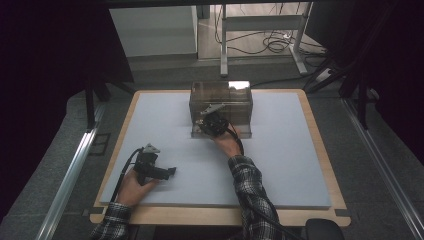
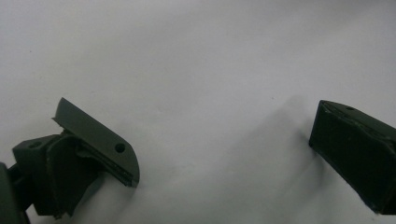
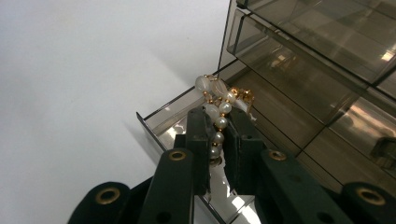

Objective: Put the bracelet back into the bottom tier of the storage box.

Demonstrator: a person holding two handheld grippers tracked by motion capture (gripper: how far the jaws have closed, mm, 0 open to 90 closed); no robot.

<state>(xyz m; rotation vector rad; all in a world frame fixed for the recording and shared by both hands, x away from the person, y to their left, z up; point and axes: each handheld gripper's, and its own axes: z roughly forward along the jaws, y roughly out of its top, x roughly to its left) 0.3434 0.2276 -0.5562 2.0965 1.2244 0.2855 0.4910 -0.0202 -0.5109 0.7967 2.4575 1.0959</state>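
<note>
a white-and-gold beaded pearl bracelet [image 3: 218, 114] is clamped in the right gripper [image 3: 218, 133] above the smoked clear acrylic drawer box's [image 3: 322, 70] open bottom drawer [image 3: 161, 122]; release judged left; left gripper [image 2: 219, 154] rests jaws apart on the pale blue table mat [image 2: 196, 56]

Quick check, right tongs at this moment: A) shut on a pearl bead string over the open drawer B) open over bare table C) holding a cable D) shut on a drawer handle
A. In the right gripper view the right tongs are closed on a pearl bead string with gold spacers, held above the pulled-out bottom drawer of the clear drawer box.
</note>
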